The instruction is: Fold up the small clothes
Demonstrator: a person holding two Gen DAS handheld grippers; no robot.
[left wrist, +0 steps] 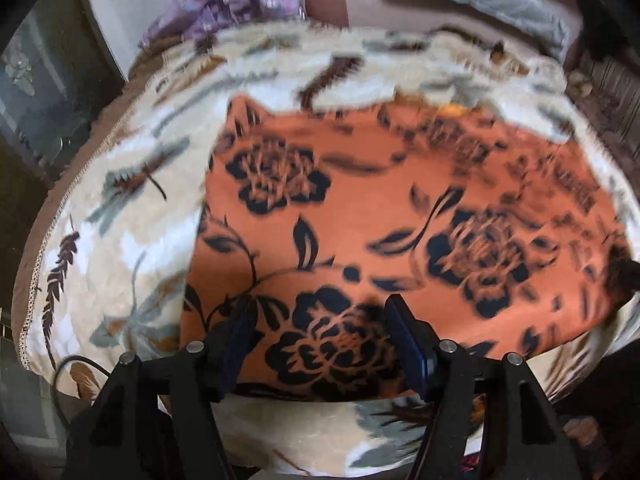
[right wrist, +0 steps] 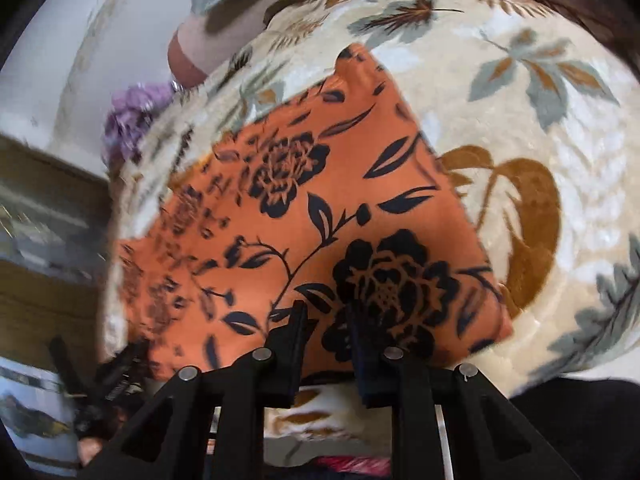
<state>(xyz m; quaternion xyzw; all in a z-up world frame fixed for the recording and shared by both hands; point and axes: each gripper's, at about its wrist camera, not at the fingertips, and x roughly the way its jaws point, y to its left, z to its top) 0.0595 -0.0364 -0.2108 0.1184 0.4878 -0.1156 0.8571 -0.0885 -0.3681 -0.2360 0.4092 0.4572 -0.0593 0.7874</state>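
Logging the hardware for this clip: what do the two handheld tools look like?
Both tools are matte black. The left tool has angular linkage arms with silver round pivot pins, dark blue pads on its fingers, and a thin black cable looping beside it. The right tool has the same black linkages and silver pins. No sleeves or markings show.

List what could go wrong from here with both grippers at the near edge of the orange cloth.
1. The left gripper and right gripper stand open over the orange black-flowered cloth; closing too deep could also pinch the plush cream leaf-patterned blanket underneath.
2. The cloth looks layered, so a shallow grasp might lift only the top layer.
3. Both views are blurred, so the grasp may land off the edge.
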